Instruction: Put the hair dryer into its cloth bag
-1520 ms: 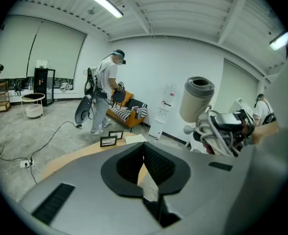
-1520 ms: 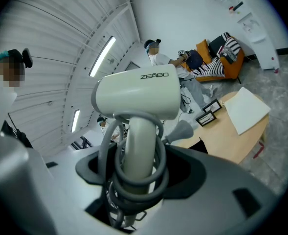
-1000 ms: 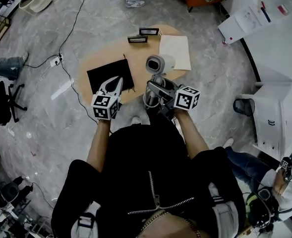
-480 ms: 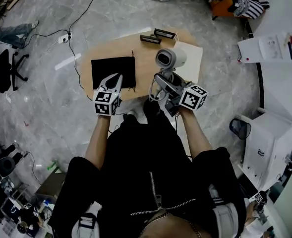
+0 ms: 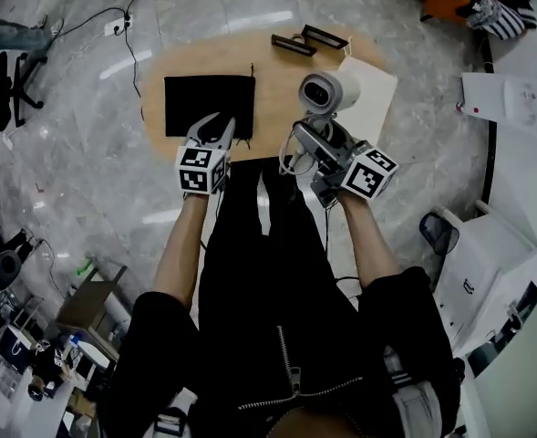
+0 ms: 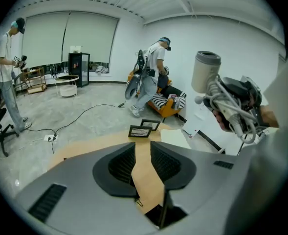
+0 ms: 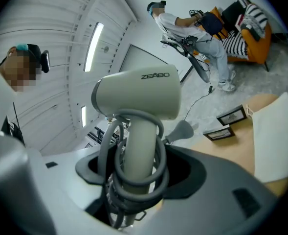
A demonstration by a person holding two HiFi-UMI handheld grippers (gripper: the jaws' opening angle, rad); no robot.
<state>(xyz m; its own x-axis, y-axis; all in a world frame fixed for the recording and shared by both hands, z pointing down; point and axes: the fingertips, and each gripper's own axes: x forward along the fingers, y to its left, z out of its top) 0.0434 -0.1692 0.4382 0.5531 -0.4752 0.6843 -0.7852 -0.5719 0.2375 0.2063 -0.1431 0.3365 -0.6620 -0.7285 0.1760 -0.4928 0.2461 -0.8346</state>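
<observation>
Bag (image 5: 209, 105) lies flat on the left part of the table (image 5: 282, 85), black, near edge towards the person. Just at that near edge is the left gripper (image 5: 222, 121), pointing down and away, tips over the cloth; head view does not show whether they touch it. Its jaws are opening, part-way spread, nothing between them: left gripper view shows bare wood through the gap, plus a dark patch at the bottom that I can't identify. Two small frames (image 5: 309, 39) sit at the far table edge, about mid-table. Right of the bag and well apart from it is the dryer (image 5: 327, 91), barrel up, off the table, carried by the right gripper (image 5: 309, 149). Right gripper view: jaws pinch the handle (image 7: 134, 146) from both sides, with the cord (image 7: 158, 131) coiled round the handle inside the grip and the plug (image 7: 183, 129) sticking out to the right. Paper (image 5: 375, 94) lies on the table's right end, behind and beside the dryer
</observation>
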